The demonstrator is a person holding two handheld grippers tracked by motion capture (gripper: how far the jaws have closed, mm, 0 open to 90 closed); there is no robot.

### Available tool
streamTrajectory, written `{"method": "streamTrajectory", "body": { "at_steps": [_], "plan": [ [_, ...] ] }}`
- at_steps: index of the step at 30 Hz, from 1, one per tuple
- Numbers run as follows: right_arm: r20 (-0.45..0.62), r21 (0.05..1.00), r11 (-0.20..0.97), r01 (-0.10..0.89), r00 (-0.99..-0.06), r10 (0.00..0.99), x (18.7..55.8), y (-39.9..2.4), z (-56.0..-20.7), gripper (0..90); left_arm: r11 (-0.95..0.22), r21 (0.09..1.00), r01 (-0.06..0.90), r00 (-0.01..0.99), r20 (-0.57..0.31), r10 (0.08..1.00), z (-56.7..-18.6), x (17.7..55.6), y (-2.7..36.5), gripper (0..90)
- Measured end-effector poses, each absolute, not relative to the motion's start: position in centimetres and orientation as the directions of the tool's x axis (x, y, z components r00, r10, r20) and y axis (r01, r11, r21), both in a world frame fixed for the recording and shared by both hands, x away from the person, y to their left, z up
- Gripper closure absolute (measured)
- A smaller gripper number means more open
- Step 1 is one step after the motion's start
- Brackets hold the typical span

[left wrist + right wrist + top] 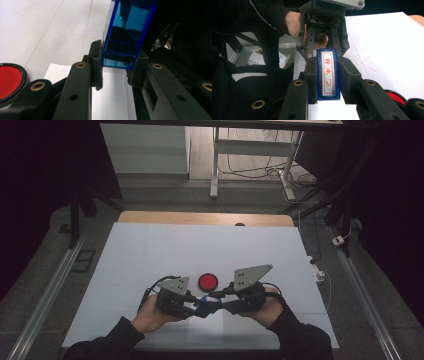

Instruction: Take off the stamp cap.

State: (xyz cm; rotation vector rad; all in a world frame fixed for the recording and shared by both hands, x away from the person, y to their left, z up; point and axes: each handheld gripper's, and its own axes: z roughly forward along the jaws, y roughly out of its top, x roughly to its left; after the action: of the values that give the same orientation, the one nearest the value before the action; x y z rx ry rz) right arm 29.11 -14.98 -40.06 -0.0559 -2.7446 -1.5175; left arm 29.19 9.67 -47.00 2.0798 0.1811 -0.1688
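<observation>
We have the small blue translucent plastic stamp [202, 305] clamped between both tools, lifted just above the white worktop [150, 250] near the middle of its near edge. The left tool [192, 309] grips one end and the right tool [212, 304] grips the other, each with its jaws closed onto the stamp's sides. The round red ink pad in its black rim [208, 281] sits on the worktop just beyond the tools, apart from the stamp. We judge the pick-up done and the stamp shared between two grips; inking or pressing it, or pulling a part off it, looks still ahead, and we cannot tell which.

The high view gives us the layout: both hands meeting, the pad behind them. The left gripper view shows the stamp [123, 37] as a hollow blue shell seen from its end, with the pad [8, 81] at the side. The right gripper view shows what the others hide: the stamp's white face [328, 75] with red characters in a red frame, and the left tool [323, 56] holding the far end.
</observation>
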Motion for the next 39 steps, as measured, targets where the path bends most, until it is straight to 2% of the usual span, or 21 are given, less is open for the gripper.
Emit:
{"method": "streamTrajectory", "body": {
  "at_steps": [9,16,27,33,39],
  "plan": [
    [-0.064,0.841,0.54,-0.024,-0.996,0.056,28.6,-14.9,-40.0,70.9,-0.493,0.833,0.253,0.967,-0.234,0.101,-47.2,29.6,9.9,69.5],
    [-0.032,0.846,0.533,0.021,-0.995,0.09,29.0,-15.0,-40.1,70.8,-0.517,0.824,0.231,0.972,-0.181,0.146,-47.0,29.3,9.8,69.2],
    [-0.014,0.856,0.513,0.061,-0.99,0.142,29.2,-15.4,-39.9,70.6,-0.566,0.784,0.255,0.964,-0.162,0.21,-46.9,28.8,9.8,68.8],
    [-0.001,0.856,0.51,0.085,-0.986,0.166,29.3,-15.5,-40.0,70.6,-0.551,0.784,0.287,0.953,-0.173,0.251,-46.5,28.4,10.6,68.4],
    [0.013,0.853,0.511,0.109,-0.982,0.187,29.4,-15.6,-40.1,70.6,-0.551,0.787,0.278,0.945,-0.122,0.303,-46.1,27.7,11.5,68.4]
  ]
}}
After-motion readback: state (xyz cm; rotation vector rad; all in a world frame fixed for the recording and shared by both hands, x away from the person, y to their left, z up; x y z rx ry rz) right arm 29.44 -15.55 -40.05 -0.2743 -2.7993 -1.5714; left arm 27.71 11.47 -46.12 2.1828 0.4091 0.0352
